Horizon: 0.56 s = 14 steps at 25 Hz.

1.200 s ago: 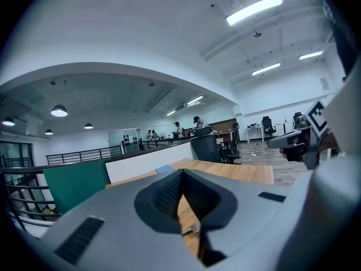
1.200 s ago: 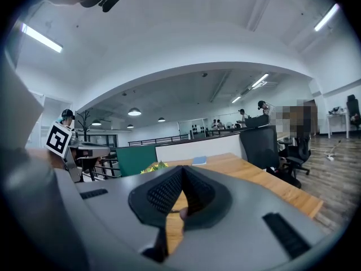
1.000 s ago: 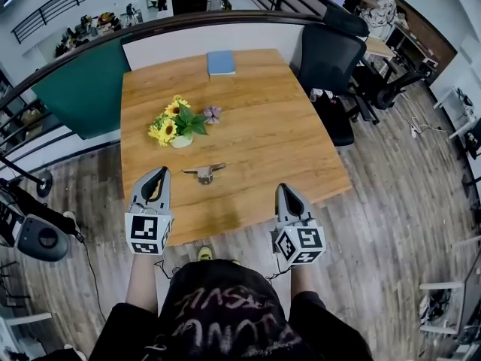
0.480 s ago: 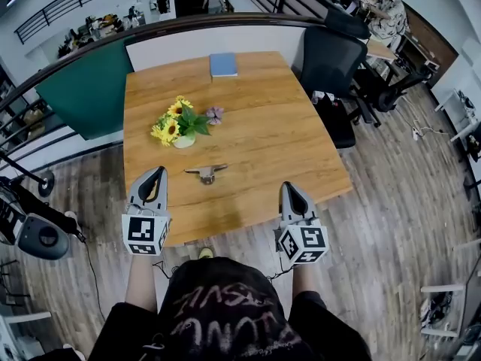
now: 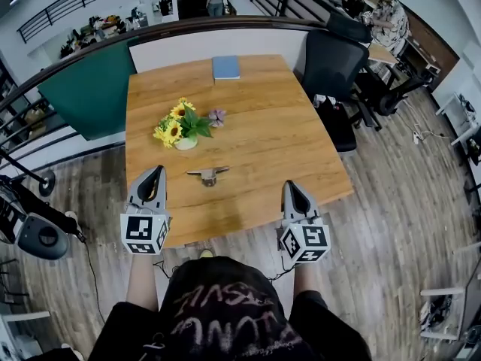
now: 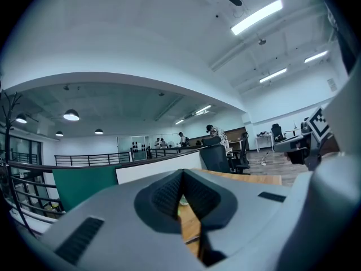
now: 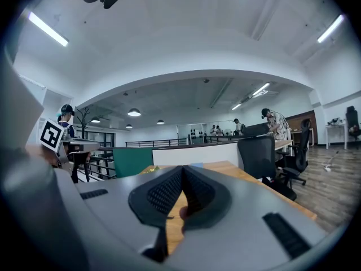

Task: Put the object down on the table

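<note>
The left claw [image 5: 156, 173] and the right claw [image 5: 290, 186] are both closed with nothing in them, at the near edge of the worktop [image 5: 285, 126], and the metal object [image 5: 207, 174] lies on the worktop between them, near the flowers [image 5: 180, 126].

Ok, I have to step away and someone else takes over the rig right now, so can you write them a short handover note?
Grippers: the left hand-held gripper is shut and empty, held level at the near table edge. The right hand-held gripper is shut and empty too, at the same edge.
Things: the metal object lies on the table, between and beyond the two grippers, touching neither. The pot of sunflowers stands behind it, and the blue book lies at the far edge.
Done: the object appears to be set down.
Left: nothing evident for this task.
</note>
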Available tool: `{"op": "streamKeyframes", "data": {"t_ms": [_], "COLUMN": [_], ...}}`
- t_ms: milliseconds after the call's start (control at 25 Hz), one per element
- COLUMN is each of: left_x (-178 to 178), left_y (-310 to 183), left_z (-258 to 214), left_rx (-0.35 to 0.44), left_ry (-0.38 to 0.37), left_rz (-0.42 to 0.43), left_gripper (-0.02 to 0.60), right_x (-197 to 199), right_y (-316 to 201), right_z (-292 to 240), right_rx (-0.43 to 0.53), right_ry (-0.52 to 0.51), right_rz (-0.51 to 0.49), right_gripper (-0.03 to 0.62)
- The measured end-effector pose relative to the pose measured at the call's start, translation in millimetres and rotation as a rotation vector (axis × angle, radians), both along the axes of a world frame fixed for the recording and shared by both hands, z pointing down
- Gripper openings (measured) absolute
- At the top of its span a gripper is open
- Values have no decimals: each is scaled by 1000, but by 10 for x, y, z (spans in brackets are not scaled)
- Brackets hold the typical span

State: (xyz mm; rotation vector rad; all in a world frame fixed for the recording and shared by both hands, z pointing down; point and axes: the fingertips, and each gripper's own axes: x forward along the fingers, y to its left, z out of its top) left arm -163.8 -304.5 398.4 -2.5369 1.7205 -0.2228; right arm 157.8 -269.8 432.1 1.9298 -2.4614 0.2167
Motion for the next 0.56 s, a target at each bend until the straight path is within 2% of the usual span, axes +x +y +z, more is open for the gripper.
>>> {"op": "streamKeyframes", "data": {"t_ms": [560], "left_x": [-10], "left_y": [-8], "left_z": [6], "left_rx": [-1], "left_ry": [0], "left_rz": [14], "left_gripper": [12], "right_x": [-5], "right_y": [-24], "right_z": [3], "right_rx": [1], "right_ry": [-1], "right_rz": [13], "right_gripper": [3]}}
